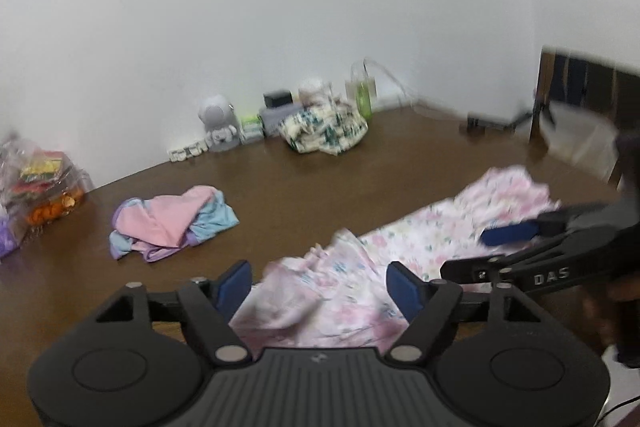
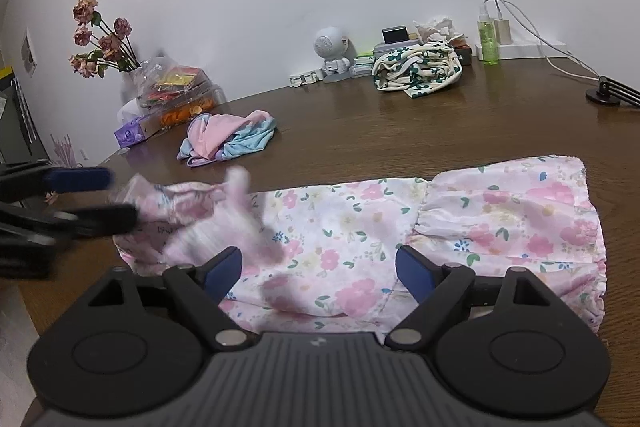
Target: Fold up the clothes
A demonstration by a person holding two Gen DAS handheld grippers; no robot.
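Note:
A pink floral garment [image 2: 360, 227] lies stretched along the near part of the brown wooden table [image 2: 400, 131]. Its right end is flat and its left end is bunched and blurred. My right gripper [image 2: 318, 267] stands open just above the garment's near edge, with nothing pinched. My left gripper [image 1: 320, 279] is open too, and the crumpled left end of the garment [image 1: 328, 291] lies between its blue pads [image 1: 236, 283] without being pressed. In the right wrist view the left gripper [image 2: 108, 199] shows blurred at the left edge. In the left wrist view the right gripper [image 1: 492, 251] reaches in from the right.
A crumpled pink and blue garment [image 2: 228, 139] lies mid-table, and a cream garment with green flowers [image 2: 416, 71] by the wall. Along the wall stand a vase of dried roses [image 2: 100, 39], a bag of snacks [image 2: 176, 91], a tissue box [image 2: 130, 135], a small white robot figure [image 2: 332, 55], a green bottle [image 2: 488, 39] and a charger cable [image 2: 560, 63].

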